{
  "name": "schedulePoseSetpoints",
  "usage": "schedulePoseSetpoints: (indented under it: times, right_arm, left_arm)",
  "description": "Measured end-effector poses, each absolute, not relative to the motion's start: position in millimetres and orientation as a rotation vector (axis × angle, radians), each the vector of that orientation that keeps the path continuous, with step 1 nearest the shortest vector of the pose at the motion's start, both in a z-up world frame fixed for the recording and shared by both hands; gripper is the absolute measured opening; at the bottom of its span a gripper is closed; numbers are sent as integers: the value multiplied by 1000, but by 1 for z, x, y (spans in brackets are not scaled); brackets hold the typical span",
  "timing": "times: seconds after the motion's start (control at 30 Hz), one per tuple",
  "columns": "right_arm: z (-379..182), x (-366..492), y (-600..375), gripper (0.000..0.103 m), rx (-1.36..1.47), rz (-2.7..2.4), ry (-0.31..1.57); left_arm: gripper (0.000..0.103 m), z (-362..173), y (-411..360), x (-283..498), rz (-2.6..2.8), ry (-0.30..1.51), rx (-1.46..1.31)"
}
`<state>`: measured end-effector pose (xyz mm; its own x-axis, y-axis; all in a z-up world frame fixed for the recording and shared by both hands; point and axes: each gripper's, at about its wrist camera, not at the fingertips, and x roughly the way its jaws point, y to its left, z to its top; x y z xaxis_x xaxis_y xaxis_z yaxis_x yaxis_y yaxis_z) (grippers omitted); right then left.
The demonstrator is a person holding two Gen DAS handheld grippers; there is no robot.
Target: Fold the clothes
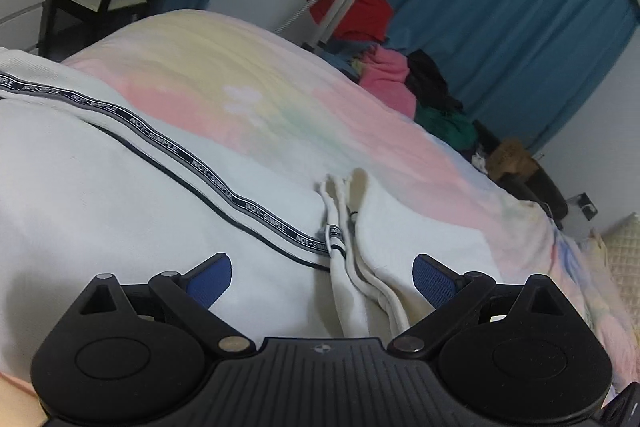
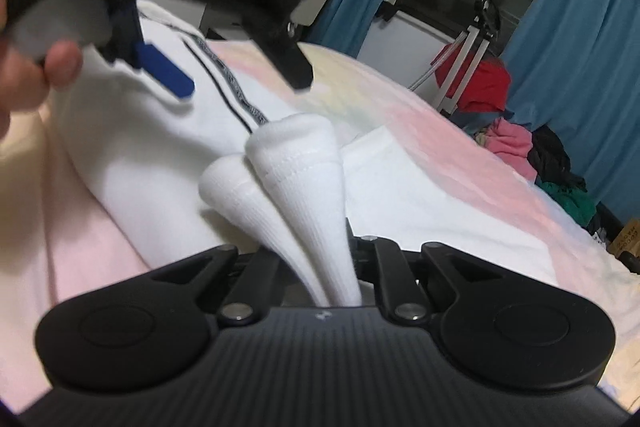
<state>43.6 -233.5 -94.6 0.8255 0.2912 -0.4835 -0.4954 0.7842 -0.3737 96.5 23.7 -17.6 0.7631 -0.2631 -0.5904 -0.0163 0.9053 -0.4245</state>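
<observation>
Lying flat, white garment, black lettered stripe

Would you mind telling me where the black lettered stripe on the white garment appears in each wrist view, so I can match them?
Left wrist: the lettered stripe runs diagonally from the left edge down to centre, across the white garment.
Right wrist: the stripe is shorter, upper centre-left, ending behind the pinched ribbed fabric.
Shared landmark: red clothing by the tripod.
</observation>
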Motion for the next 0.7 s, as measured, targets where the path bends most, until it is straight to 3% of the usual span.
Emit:
schedulePoseSetpoints:
  times: [0.13, 0.3, 0.4, 0.47, 0.53, 0.7]
  right_arm:
    - [-111, 45, -226, 11, -544, 478, 471]
    - [-100, 62, -239, 16, -344, 505, 537]
    - [-91, 69, -247, 35, -242, 532, 587]
    - [-86, 63, -254, 67, -184, 558, 617]
    - [-79, 44, -259, 76, -122, 598, 619]
    - [-50, 27, -278, 77, 28, 614, 552]
  left_arm:
    - [98, -17, 23, 95, -134, 689, -407]
    - [98, -14, 19, 88, -125, 678, -372]
    - [98, -11, 14, 80, -116, 667, -335]
    - [98, -10, 10, 74, -110, 660, -311]
    - [98, -8, 6, 69, -104, 653, -287]
    - [100, -3, -3, 54, -89, 635, -227]
